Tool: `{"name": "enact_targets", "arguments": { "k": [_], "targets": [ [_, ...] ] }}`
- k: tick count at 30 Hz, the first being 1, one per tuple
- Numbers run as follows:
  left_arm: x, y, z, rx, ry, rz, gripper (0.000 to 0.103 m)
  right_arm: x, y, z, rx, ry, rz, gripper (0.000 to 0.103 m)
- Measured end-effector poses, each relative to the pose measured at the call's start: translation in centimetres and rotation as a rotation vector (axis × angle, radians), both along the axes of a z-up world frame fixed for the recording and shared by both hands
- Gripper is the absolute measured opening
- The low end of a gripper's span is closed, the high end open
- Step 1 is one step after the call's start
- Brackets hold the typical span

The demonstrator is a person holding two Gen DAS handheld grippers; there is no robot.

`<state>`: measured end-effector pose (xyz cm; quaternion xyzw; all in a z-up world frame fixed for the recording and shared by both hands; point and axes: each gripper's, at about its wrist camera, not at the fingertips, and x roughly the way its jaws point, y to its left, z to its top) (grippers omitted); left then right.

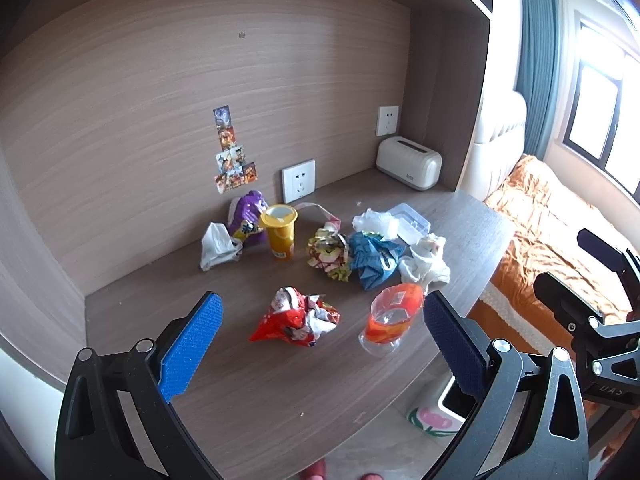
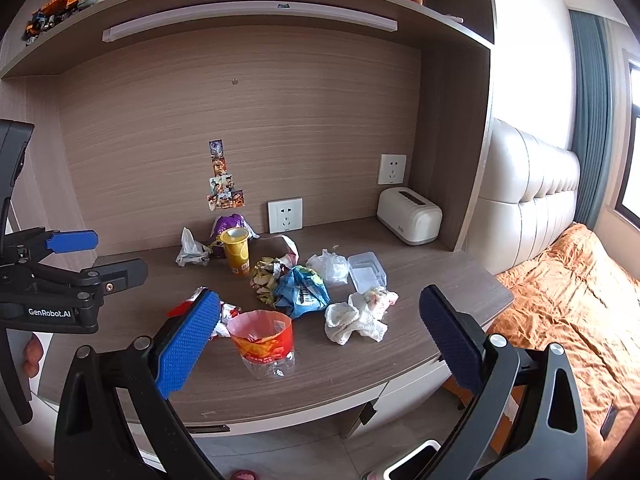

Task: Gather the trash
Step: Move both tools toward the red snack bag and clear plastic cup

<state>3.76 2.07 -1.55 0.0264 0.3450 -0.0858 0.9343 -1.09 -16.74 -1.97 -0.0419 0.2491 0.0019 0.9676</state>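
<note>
Seemingly nothing is collected yet: across the wooden counter (image 1: 248, 392) lie, from the left, a crumpled white tissue (image 1: 218, 245), a yellow cup (image 1: 280, 232), a red crumpled wrapper (image 1: 298, 318), a blue crumpled bag (image 1: 374, 258) and a cut clear plastic bottle with an orange label (image 2: 264, 342). Left gripper (image 1: 320, 344) and right gripper (image 2: 318, 340) both hover spread wide, empty.
</note>
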Motion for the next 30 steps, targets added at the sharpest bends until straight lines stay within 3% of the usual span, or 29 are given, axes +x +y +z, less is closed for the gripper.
{"name": "enact_targets", "arguments": {
  "k": [30],
  "targets": [
    [-0.22,-0.18,-0.37,0.009,-0.003,-0.011,0.099,-0.09,0.73,-0.33,-0.007,-0.020,0.006,0.099]
  ]
}}
